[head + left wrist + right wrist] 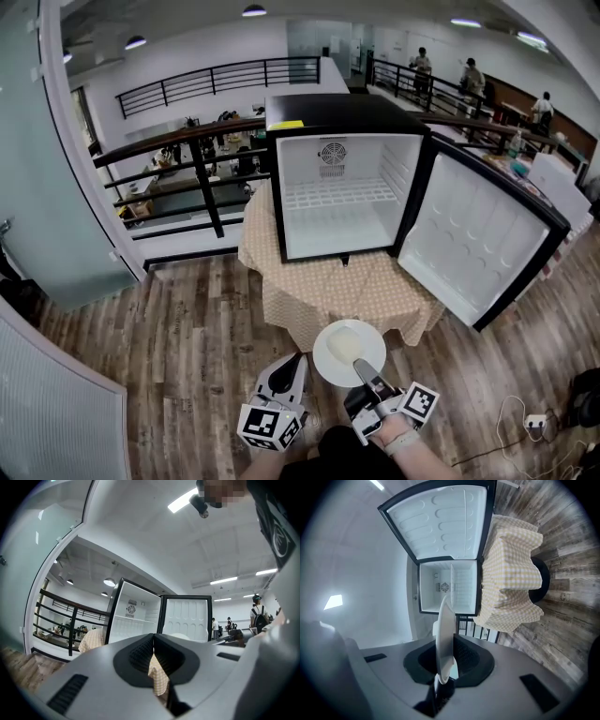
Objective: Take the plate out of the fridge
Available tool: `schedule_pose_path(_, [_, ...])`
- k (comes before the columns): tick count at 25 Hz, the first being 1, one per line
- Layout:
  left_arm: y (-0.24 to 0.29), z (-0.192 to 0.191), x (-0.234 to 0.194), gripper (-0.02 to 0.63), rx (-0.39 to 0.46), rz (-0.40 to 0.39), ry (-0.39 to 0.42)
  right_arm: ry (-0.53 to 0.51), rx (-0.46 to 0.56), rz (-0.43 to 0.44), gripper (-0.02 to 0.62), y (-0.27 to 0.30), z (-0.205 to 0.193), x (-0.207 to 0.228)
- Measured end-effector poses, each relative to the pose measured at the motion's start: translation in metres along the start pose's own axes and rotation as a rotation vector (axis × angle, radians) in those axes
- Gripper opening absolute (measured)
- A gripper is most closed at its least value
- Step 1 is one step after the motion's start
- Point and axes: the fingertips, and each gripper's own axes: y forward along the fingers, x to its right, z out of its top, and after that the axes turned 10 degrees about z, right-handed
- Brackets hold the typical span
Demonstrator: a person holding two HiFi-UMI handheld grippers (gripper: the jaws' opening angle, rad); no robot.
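A small black fridge stands on the checked-cloth table, its door swung wide to the right and its white inside bare. My right gripper is shut on the rim of a white plate, held level in front of the table edge. In the right gripper view the plate shows edge-on between the jaws, with the fridge beyond. My left gripper hangs beside it at the lower left, jaws shut with nothing in them, and its view looks at the fridge.
Wooden plank floor surrounds the round table. A black railing runs behind the fridge, a glass partition stands at the left. People stand far off at the back right. A cable and socket lie on the floor at right.
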Motion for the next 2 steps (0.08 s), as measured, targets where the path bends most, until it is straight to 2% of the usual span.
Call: schedule_pose_path(2, [-0.0016, 0.0019, -0.0002, 0.008, 0.004, -0.001, 0.002, 0.0, 0.001, 0.0, 0.051, 0.0, -0.0008, -0.0007])
